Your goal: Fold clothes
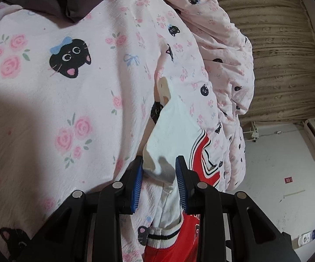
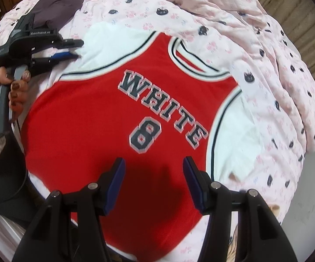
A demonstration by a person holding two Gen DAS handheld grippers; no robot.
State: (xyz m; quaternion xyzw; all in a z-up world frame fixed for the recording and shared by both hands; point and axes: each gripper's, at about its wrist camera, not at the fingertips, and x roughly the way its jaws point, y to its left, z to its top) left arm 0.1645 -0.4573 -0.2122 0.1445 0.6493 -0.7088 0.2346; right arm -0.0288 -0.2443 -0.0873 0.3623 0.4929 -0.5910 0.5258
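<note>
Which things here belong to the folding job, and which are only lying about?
For the job:
- jersey
- white sleeve, between the left gripper's fingers
- right gripper, open above the jersey

Lying about:
- purple cloth
- cat-print bedding
- bunched duvet

i see a bed [image 2: 135,15] covered in a pink sheet printed with black cats and roses. a red and white jersey [image 2: 113,131] lies spread flat on it. beyond the jersey's collar end a dark purple garment [image 2: 57,4] rests on the sheet, and to the jersey's right a matching pink quilt [image 2: 277,50] is bunched up.
</note>
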